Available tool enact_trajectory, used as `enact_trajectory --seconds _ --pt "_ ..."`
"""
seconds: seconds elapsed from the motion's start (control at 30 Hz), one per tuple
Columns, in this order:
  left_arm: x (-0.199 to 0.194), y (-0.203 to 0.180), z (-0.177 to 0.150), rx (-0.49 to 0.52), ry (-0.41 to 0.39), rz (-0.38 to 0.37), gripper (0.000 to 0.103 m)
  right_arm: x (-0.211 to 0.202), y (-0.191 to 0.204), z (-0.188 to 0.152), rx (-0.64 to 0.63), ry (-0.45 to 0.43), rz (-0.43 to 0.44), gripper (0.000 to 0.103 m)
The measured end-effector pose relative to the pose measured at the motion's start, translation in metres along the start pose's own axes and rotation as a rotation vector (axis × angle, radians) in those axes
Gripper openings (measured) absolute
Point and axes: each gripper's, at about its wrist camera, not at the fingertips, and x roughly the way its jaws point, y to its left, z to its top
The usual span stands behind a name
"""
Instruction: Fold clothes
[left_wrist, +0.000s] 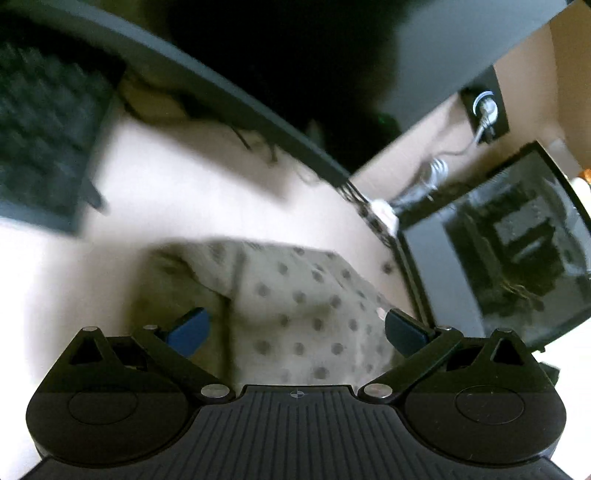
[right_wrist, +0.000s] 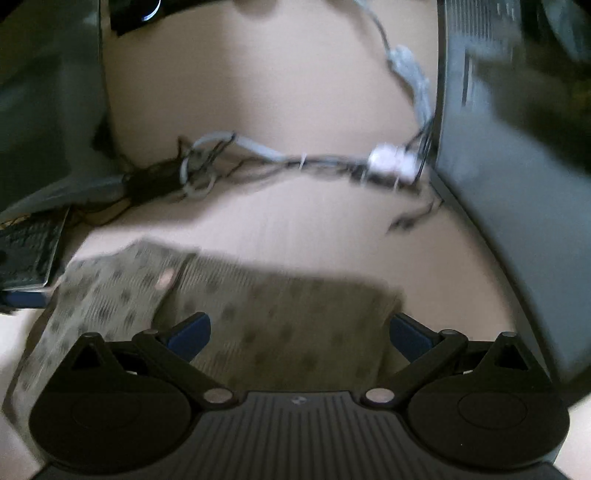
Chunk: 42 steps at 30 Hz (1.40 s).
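Nearest the left camera, the left hand-held gripper stands wide open with nothing between its blue fingers. Just beyond and beneath them lies the folded dotted cloth on the pale worktop. The right hand-held gripper is likewise spread wide and empty, and the same cloth lies under and just ahead of it, a lighter flap spreading away to its left. Farther out, left of the left hand-held gripper, sits a dark keyboard. Ahead of the right hand-held gripper a tangle of cables crosses the worktop, and a dark computer case rises at its right.
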Motion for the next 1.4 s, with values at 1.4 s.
enact_trajectory --seconds 1.4 --pt "0.100 -0.128 -0.047 0.323 0.067 0.178 0.103 -0.094 -0.036 -0.065 -0.168 0.020 -0.024 0.103"
